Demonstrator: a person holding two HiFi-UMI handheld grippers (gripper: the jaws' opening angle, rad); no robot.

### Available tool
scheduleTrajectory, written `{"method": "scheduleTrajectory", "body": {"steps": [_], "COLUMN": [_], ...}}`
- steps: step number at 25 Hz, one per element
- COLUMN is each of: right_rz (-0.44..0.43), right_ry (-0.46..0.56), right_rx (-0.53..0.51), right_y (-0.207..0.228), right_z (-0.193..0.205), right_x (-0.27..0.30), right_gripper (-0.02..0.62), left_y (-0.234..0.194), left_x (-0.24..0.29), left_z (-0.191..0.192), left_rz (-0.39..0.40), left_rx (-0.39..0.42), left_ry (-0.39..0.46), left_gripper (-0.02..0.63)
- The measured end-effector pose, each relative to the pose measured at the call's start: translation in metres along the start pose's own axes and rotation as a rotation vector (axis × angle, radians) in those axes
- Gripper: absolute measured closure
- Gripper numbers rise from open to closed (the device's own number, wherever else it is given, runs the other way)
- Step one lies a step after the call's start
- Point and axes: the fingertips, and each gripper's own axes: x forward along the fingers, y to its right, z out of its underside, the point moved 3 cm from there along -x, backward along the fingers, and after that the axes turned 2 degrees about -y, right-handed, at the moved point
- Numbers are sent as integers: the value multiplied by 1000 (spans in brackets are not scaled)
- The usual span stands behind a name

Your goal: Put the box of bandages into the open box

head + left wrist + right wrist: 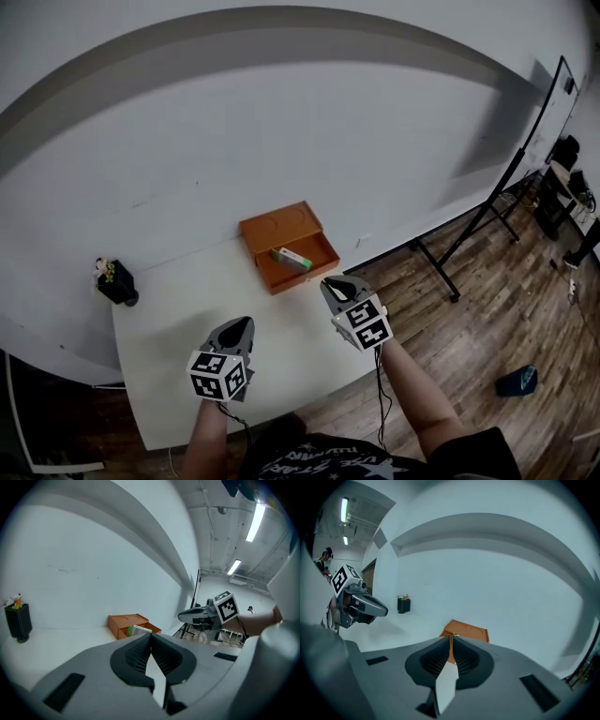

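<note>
An open orange box (265, 230) sits at the far edge of the white table (187, 309), its lid leaning back. A white and green box of bandages (292, 258) lies inside it, also visible as the box of bandages (139, 630) in the left gripper view. My left gripper (240, 325) hovers over the table's near part, shut and empty. My right gripper (337, 284) hangs near the table's right edge, just short of the orange box (468, 630), shut with nothing between its jaws.
A small black pot with a plant (115, 279) stands at the table's far left corner. A grey wall rises behind the table. To the right is wooden floor with a black stand (469, 234) and a blue object (517, 381).
</note>
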Motion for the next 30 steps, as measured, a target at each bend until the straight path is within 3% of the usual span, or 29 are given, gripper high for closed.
{"method": "scheduleTrajectory", "body": {"steps": [12, 30], "right_rz": [25, 63], "right_ry": [55, 24], "right_rx": [84, 154], "right_y": [-46, -97], "right_z": [28, 89], "right_x": [-107, -229], "right_gripper": [541, 551], "left_y": [80, 166], "left_x": [-60, -122], "left_z": [28, 88], "left_rz": [36, 94], "left_rx": [31, 8], "left_ry": [11, -28], "left_gripper": [586, 586]}}
